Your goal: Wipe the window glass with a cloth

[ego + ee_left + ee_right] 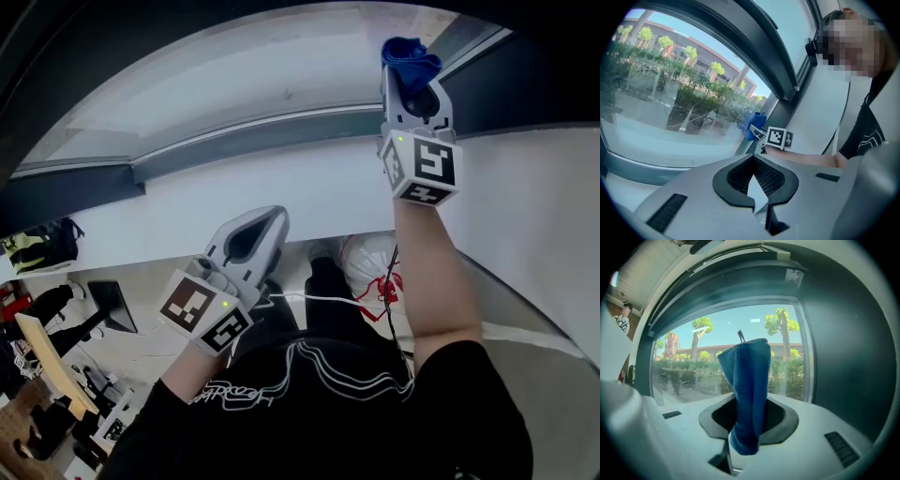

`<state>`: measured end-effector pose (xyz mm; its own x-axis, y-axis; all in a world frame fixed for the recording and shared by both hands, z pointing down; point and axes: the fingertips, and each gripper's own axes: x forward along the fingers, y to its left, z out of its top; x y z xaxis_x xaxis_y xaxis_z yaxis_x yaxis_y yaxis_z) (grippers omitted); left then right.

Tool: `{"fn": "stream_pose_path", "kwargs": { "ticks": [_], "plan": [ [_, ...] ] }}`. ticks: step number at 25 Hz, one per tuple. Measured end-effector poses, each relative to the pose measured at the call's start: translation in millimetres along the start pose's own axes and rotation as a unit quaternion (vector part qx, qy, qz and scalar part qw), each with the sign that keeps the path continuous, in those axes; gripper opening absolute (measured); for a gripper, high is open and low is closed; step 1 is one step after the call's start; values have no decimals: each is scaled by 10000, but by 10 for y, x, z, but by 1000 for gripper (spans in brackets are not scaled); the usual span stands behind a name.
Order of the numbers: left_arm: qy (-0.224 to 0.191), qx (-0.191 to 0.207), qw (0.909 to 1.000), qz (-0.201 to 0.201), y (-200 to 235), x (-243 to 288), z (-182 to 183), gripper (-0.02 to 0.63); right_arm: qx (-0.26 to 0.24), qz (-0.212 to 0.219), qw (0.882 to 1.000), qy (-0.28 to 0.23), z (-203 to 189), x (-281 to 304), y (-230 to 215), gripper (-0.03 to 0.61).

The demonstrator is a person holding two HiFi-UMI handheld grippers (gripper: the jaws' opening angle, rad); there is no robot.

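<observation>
At the window's right edge, beside the dark frame [843, 357], the right gripper [412, 86] is raised with its jaws clamped on the one blue cloth [410, 54]. The cloth's bunched top lies at the window glass [281, 84]; whether the two touch cannot be told. The left gripper [255, 230], held lower before the white wall [309, 187] under the window, has its jaws together on nothing. There are two grippers, each with one marker cube [422, 167] printed with black-and-white squares. The white print on the black shirt [309, 412] is too distorted to read. Trees [783, 329] and a building [689, 49] show through the glass.
</observation>
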<state>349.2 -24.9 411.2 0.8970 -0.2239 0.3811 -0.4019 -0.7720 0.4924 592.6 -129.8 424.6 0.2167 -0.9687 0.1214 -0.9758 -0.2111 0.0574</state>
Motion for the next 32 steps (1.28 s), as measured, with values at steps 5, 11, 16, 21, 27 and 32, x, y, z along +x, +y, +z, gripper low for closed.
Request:
{"fn": "stream_pose_path", "kwargs": {
  "ticks": [5, 11, 16, 21, 27, 32],
  "plan": [
    [105, 71, 9999, -86, -24, 93, 39, 5, 61, -454, 9989, -25, 31, -66, -412, 94],
    [203, 89, 9998, -21, 102, 67, 51, 5, 226, -713, 9972, 24, -40, -75, -585, 93],
    [44, 5, 10000, 83, 243, 30, 86, 5, 215, -739, 9970, -82, -25, -63, -568, 92],
    [-29, -94, 9999, 89, 348, -91, 5, 5, 16, -704, 9974, -122, -62, -92, -379, 94],
    [-294, -262, 9982, 460, 904, -614, -151, 5, 108, -119, 9999, -12, -350, 45, 700, 94],
    [-577, -370, 9944, 802, 1327, -1141, -268, 5, 175, 729, 9972, -25, -454, 67, 1878, 94]
  ]
}}
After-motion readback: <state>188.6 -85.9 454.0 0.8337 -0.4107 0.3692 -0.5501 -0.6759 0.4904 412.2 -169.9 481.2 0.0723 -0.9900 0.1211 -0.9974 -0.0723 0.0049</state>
